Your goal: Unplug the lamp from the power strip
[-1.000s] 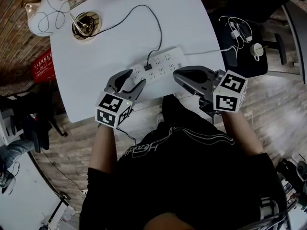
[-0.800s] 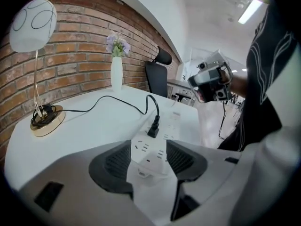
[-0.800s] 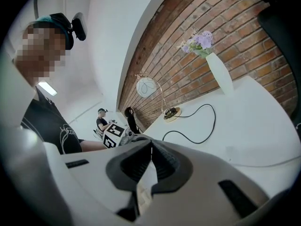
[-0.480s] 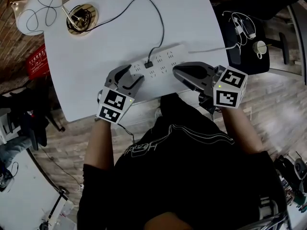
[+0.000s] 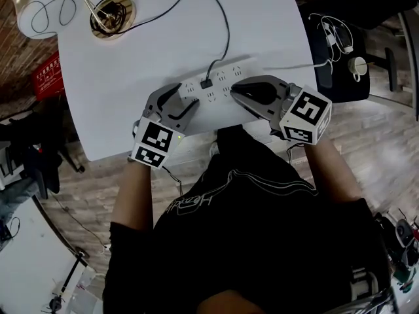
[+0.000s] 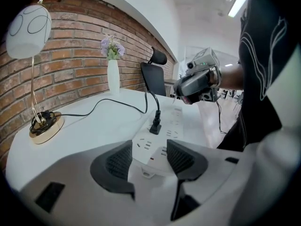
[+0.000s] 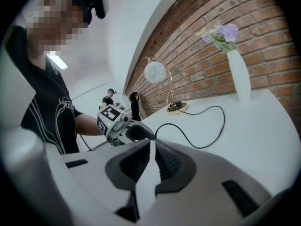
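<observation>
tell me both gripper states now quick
left gripper: open, jaws just been opening, power strip end between them
right gripper: closed, empty

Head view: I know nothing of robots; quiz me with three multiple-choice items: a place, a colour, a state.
1. Where on the table is the lamp base? A far left corner; B near edge; C centre.
2. The lamp's cord is: A white; B black; C red.
3. The plug is: A lying loose; B hanging off the table; C seated in the power strip.
Answers: A, the head view shows it far left; B, a black line on the white table; C, upright in the strip.
</observation>
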Motion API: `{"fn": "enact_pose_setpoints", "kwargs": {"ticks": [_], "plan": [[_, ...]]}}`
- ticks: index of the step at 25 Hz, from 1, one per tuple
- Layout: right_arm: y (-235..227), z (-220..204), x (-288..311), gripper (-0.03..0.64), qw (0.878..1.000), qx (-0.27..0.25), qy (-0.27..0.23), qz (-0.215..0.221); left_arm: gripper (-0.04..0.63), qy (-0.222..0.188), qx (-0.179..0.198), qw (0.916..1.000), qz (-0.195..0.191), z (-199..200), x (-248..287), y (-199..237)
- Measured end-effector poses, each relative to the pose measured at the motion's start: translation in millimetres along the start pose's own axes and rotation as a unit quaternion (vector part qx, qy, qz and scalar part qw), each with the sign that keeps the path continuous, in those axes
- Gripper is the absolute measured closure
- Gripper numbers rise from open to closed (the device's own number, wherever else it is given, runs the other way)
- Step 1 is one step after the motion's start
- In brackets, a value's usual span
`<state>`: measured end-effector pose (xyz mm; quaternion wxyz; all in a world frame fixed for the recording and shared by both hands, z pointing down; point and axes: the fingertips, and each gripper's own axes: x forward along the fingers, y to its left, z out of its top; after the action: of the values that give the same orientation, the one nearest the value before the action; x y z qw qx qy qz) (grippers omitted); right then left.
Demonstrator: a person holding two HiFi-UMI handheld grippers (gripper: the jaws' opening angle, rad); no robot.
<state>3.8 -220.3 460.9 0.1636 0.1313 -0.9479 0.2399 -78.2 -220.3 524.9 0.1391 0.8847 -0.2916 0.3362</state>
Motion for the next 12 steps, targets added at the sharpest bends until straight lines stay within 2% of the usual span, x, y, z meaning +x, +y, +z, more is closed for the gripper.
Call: {"fn": "enact_pose_setpoints", "kwargs": {"ticks": [2,3,4,6,12], "plan": [[3,-1,9,0.603,0.998,-0.065,0.024,0.011,0.374,-0.001,0.000,1.0000,0.001,0,0,0],[5,-2,14,0.543,0.994,-0.098,0.042,0.016,0.374,-0.001,0.000,1.0000,0.002,0,0,0],[6,-3,20,0.522,0.989,-0.130,0.061,0.021,0.374,-0.001,0.000,1.0000,0.002,0,0,0],[7,-4,31,0.523,0.978,-0.183,0.092,0.030,0.374,-0.001,0.000,1.0000,0.002,0,0,0],[-4,-15,58,0.531,0.955,-0.256,0.144,0.045,0.374,0.001,0.001,1.0000,-0.001,0,1,0]]}}
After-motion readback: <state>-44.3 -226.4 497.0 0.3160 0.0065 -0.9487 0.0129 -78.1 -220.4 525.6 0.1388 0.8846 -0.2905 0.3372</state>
